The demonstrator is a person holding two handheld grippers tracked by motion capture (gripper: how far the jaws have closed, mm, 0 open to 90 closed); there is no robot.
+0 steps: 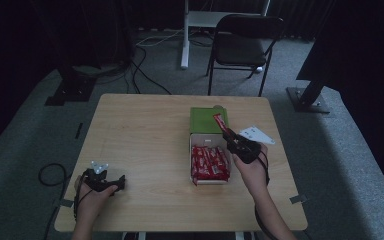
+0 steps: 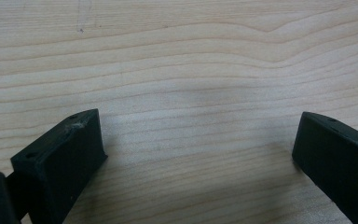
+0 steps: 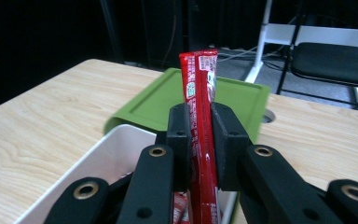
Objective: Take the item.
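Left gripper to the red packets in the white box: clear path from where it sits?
Probably yes: the left gripper rests open on bare table, nothing between it and the white box of red packets.

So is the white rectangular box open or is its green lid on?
Open. The white box shows red packets inside; the green lid lies beside it on the table.

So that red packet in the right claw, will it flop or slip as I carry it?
The red packet stands straight above the right claw, so it is probably fairly stiff and light. The wrapper looks glossy, so it could slide if the grip loosens. The pads pinch it around mid-length, so it may swing a little.
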